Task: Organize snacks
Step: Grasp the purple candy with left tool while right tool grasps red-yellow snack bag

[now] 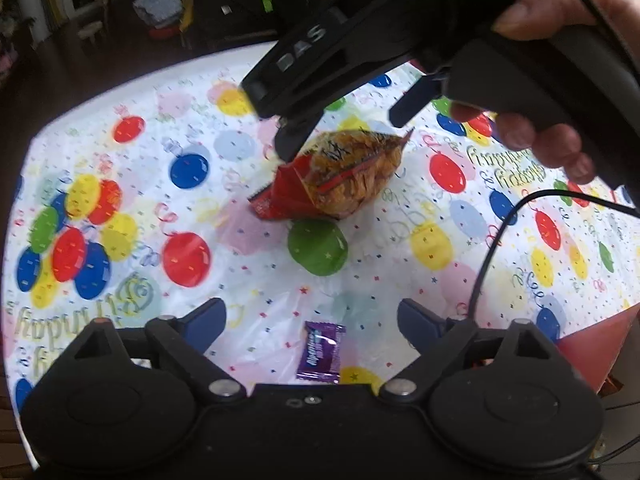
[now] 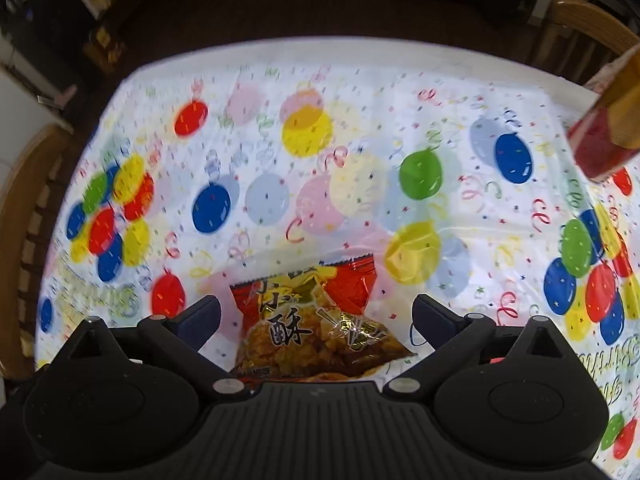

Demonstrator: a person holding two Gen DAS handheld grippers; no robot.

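Observation:
A red and gold snack packet (image 1: 340, 176) (image 2: 320, 324) lies on the balloon-print tablecloth (image 1: 120, 152) (image 2: 360, 92). My right gripper (image 2: 316, 320) (image 1: 344, 132) hangs over it, open, a finger on each side of the packet and not touching it. A small purple candy (image 1: 320, 352) lies on the cloth near my left gripper (image 1: 312, 320), which is open with the candy between its fingers (image 1: 208, 320), just below the tips. A person's hand (image 1: 560, 80) holds the right gripper's handle.
A red box (image 2: 604, 136) stands at the table's right edge; a red surface (image 1: 596, 348) shows at the lower right in the left wrist view. A black cable (image 1: 492, 240) trails across the cloth. Wooden chairs (image 2: 580, 28) stand around the table, one at the left (image 2: 24, 216).

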